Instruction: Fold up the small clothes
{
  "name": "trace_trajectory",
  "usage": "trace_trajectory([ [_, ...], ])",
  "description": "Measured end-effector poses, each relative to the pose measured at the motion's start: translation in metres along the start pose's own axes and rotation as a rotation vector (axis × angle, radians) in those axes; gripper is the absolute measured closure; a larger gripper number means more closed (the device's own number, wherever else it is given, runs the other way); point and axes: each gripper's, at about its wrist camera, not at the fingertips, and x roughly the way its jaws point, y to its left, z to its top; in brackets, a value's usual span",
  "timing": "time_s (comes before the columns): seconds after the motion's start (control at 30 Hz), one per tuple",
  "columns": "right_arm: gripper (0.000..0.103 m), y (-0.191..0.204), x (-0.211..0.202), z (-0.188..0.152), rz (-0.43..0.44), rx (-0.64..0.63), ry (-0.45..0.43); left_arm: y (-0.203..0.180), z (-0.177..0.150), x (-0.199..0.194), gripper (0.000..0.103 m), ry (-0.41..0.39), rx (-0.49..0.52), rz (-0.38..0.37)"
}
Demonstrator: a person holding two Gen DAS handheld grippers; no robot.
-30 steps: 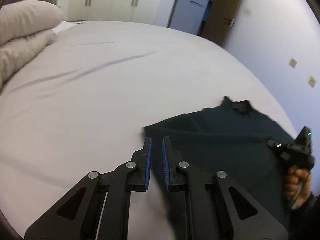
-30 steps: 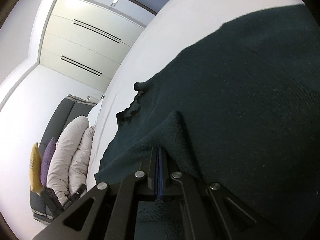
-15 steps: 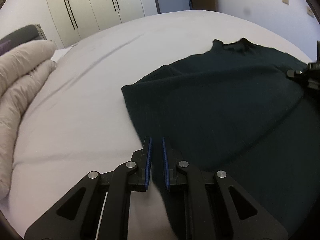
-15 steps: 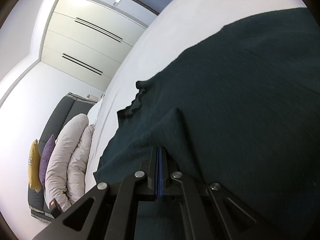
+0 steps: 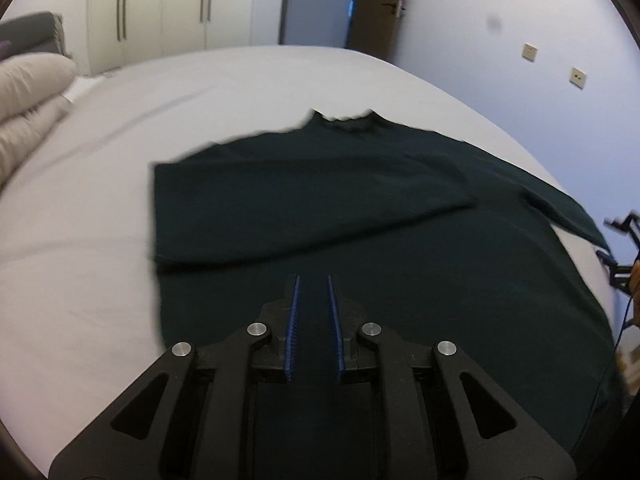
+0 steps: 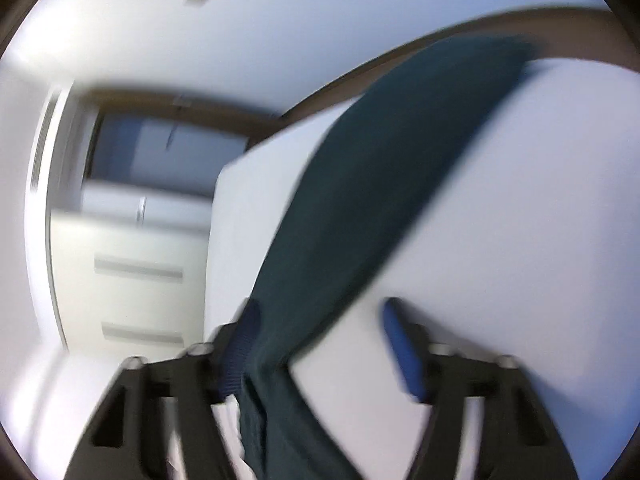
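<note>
Dark green knit fabric identifies the sweater (image 5: 360,216), which I see lying spread on the white bed (image 5: 100,240) with its collar pointing away from me toward the far edge. One sleeve (image 5: 312,196) lies folded across the chest; its cuff end rests near the right shoulder. The opposite sleeve (image 5: 560,208) extends toward the right edge of the bed.

Left gripper (image 5: 313,312): I hold it over the lower body of the sweater. Its blue-padded fingers (image 5: 294,316) stand a narrow slit apart with nothing clamped between them; whether they touch the fabric beneath, I cannot tell.

Right gripper (image 6: 320,344): the right wrist view is heavily blurred. Its fingers (image 6: 400,344) have just been opening and stand well apart. A strip of the sweater (image 6: 380,184) runs between them, lying against the left pad, while the right pad stands clear of it.

In the left wrist view, part of the right gripper (image 5: 624,248) appears at the right margin, beyond the bed edge. Pale pillows (image 5: 28,104) sit at the far left, and a wardrobe (image 5: 168,4) and an open door (image 5: 372,4) stand behind the bed.
</note>
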Motion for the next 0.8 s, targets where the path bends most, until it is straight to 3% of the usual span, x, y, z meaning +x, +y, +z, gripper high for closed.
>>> trace_trajectory([
  [0.13, 0.057, -0.018, -0.017, 0.026, 0.008, 0.079, -0.014, -0.021, -0.009, 0.014, 0.090, 0.050, -0.030, -0.050],
  [0.23, 0.049, -0.013, -0.009, 0.033, -0.001, 0.077, -0.008, -0.025, -0.018, 0.010, 0.090, 0.071, -0.078, -0.088],
  [0.37, 0.048, -0.008, 0.004, 0.045, -0.003, 0.103, -0.037, -0.025, -0.024, 0.006, 0.089, 0.079, -0.130, -0.107],
  [0.63, 0.051, 0.006, 0.016, 0.060, -0.019, 0.092, -0.196, -0.005, -0.020, 0.013, 0.089, 0.086, -0.195, -0.139],
  [0.73, 0.072, 0.015, 0.025, 0.061, -0.070, 0.035, -0.220, 0.005, -0.020, 0.011, 0.089, 0.086, -0.220, -0.152],
  [0.77, 0.084, 0.018, 0.029, 0.063, -0.088, 0.028, -0.221, 0.008, -0.019, 0.011, 0.089, 0.084, -0.229, -0.156],
  [0.8, 0.087, 0.021, 0.033, 0.060, -0.100, 0.024, -0.224, 0.012, -0.019, 0.010, 0.089, 0.081, -0.239, -0.160],
])
